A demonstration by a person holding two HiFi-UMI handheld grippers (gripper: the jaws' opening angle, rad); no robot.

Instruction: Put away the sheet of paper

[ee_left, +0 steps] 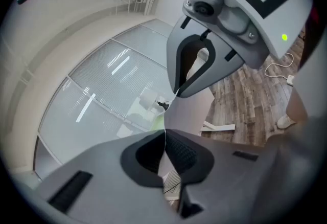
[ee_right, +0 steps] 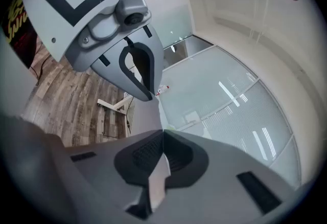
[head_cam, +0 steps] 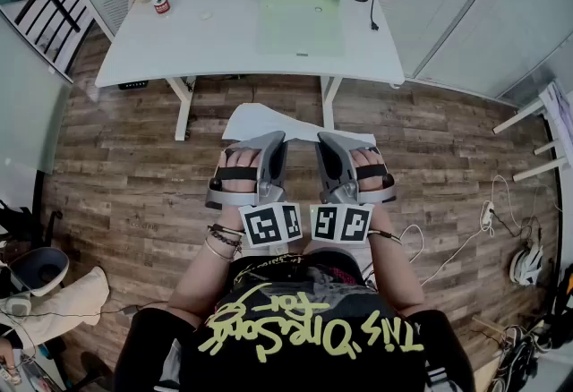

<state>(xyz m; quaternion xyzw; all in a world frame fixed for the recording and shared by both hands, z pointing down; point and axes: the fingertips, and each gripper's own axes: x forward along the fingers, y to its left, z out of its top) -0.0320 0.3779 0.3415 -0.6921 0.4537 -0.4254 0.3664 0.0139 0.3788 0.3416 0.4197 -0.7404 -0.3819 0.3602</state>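
At centre frame, the left tool (head_cam: 274,140) and right tool (head_cam: 324,140) each clamp shut on the paper (head_cam: 257,120), held below the tabletop (head_cam: 224,32).

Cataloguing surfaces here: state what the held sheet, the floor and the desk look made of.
Sheet: thin white paper, matte; it shows edge-on as a bare line in both gripper views.
Floor: wood-look planks with brown-grey grain and low sheen; real wood or laminate can't be told.
Desk: smooth white top, probably laminate or painted board.
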